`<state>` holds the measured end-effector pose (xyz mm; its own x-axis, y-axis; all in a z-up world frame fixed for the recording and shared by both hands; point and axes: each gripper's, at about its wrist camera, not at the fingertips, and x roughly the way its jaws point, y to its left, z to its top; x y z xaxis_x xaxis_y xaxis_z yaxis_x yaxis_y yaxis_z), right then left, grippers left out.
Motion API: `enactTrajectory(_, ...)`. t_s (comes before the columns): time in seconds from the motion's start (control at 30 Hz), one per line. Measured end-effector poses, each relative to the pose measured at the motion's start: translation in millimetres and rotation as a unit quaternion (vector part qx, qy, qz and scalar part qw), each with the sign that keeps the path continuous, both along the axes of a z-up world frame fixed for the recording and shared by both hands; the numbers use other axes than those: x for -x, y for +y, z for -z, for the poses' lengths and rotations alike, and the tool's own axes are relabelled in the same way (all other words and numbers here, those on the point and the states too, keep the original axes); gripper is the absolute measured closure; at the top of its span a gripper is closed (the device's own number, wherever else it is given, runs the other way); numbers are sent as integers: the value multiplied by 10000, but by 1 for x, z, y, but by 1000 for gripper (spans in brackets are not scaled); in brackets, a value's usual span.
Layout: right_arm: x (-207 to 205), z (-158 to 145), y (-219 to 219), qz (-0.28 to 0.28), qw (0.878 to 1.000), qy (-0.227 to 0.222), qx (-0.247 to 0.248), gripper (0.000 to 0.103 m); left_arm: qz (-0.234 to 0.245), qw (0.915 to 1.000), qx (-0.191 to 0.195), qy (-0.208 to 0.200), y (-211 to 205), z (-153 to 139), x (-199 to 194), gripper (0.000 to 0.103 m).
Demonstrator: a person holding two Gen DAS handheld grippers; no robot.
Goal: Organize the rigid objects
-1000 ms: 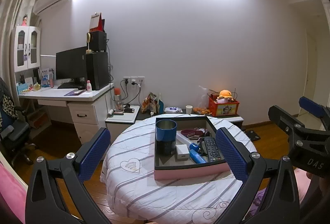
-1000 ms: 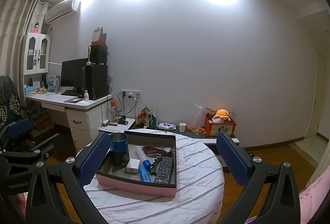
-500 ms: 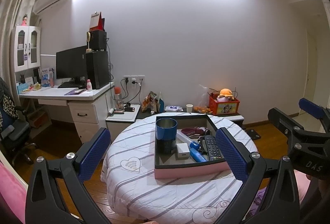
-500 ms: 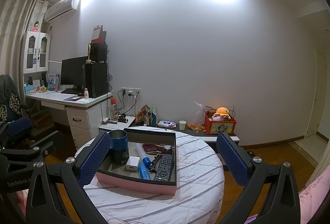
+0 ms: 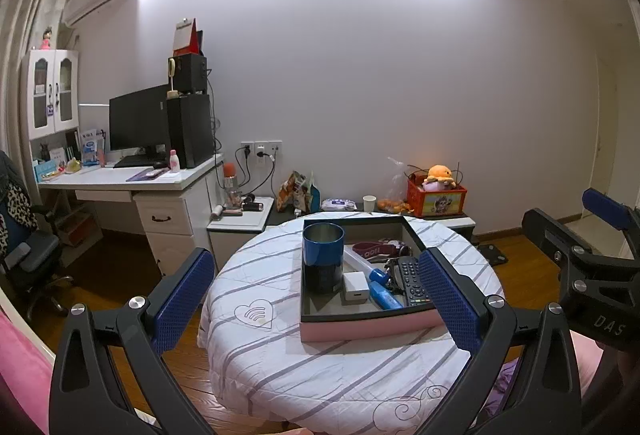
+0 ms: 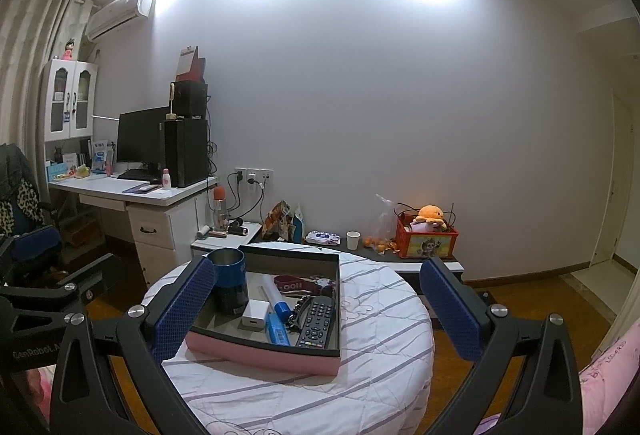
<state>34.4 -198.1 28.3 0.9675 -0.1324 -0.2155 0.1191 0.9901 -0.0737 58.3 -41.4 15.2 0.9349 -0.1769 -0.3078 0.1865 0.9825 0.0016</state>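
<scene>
A pink-sided box [image 5: 368, 329] [image 6: 260, 353] with a dark inside sits on the round table [image 5: 280, 367] [image 6: 384, 375]. It holds a blue cup [image 5: 323, 255] [image 6: 228, 285], a white cube [image 5: 355, 287] [image 6: 255, 315], a blue tube [image 5: 385, 295] [image 6: 277, 327], a black remote [image 5: 412, 281] [image 6: 317, 321] and a maroon strap [image 5: 372, 250] [image 6: 294, 283]. My left gripper [image 5: 316, 301] is open, held back from the table with nothing between its fingers. My right gripper [image 6: 318, 309] is open too, also short of the box.
A white desk [image 5: 132, 179] with a monitor stands at the left, an office chair [image 5: 28, 255] beside it. A low shelf [image 5: 400, 213] with a red toy box [image 5: 436, 195] and paper cup [image 5: 369, 203] runs behind the table. Pink bedding [image 6: 612, 367] lies at the right.
Both views have shifted slightly: the box sits a little lower and nearer in the right wrist view. Both grippers stay open and nothing in the box has moved.
</scene>
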Motion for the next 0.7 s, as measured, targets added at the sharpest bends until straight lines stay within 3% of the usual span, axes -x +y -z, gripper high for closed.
enactTrajectory(0.7, -6, 2, 3, -63, 9999, 119, 43, 0, -53, 10000, -71, -24, -3, -2, -1, 0)
